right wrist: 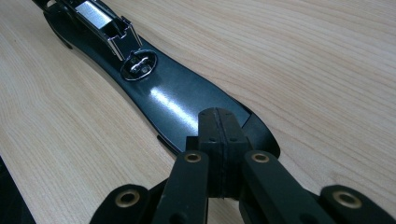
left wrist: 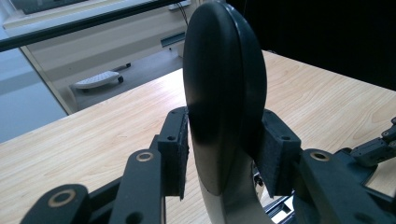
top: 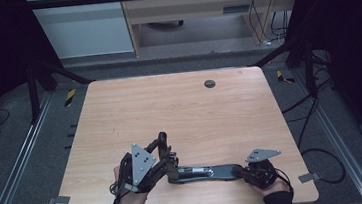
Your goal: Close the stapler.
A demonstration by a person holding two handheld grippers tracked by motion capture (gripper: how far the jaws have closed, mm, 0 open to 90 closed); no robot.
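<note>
No legible brand or label appears on the black stapler [top: 203, 172], which lies opened flat along the near edge of the worktop [top: 180, 112]. Left hand-held gripper [top: 162, 151] grasps its raised black arm [left wrist: 224, 93]. Right hand-held gripper [right wrist: 220, 135] is clenched, pads together on the stapler's right end.

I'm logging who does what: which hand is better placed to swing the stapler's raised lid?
Left. The left tool clasps the raised lid between its pads, while the right tool, shut, sits at the far end of the base.
</note>
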